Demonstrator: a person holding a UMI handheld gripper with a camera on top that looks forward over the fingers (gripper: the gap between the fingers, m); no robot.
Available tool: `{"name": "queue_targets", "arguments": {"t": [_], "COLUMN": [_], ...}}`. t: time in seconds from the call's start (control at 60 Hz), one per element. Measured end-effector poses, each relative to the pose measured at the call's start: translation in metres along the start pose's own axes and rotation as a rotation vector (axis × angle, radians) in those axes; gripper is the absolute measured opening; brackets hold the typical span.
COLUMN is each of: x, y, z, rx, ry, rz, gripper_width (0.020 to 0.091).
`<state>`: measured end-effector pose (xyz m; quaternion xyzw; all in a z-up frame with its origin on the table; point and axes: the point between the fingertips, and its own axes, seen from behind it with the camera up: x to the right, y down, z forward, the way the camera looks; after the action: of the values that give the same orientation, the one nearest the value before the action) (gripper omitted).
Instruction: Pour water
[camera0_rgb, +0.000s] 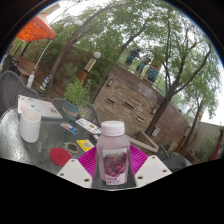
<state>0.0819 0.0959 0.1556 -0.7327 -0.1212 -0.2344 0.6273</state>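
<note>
Honestly, the fingers (112, 168) are clamped on a small bottle (112, 153), magenta pads pressing both sides, its base cut off from view. A white cup (31, 125) sits well apart on the glass table (12, 140), contents hidden.

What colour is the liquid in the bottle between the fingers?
Pink-magenta, under a pale cap. The bottle shows in the gripper view, held between the gripper fingers.

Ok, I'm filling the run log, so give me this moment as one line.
task: pour water | fingers: shut on clear plastic bottle with pink label | white paper cup: upright on glass table, apart from bottle
</note>
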Motion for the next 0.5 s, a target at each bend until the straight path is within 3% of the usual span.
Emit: {"name": "queue_targets", "arguments": {"t": [0.15, 0.35, 0.383, 0.45, 0.467, 0.5], "x": [-0.069, -0.155, -0.151, -0.164, -0.16, -0.163], "y": [-0.09, -0.11, -0.117, -0.115, -0.118, -0.119], "z": [0.014, 0.029, 0.038, 0.03, 0.035, 0.033], "rx": [0.119, 0.285, 0.293, 0.313, 0.325, 0.339], "ry": [-0.008, 0.077, 0.039, 0.124, 0.069, 0.075], "rz": [-0.571, -1.405, -1.517, -1.707, -1.739, -1.799], "gripper_width": [0.0429, 0.0426, 0.0425, 0.0426, 0.0427, 0.0427]}}
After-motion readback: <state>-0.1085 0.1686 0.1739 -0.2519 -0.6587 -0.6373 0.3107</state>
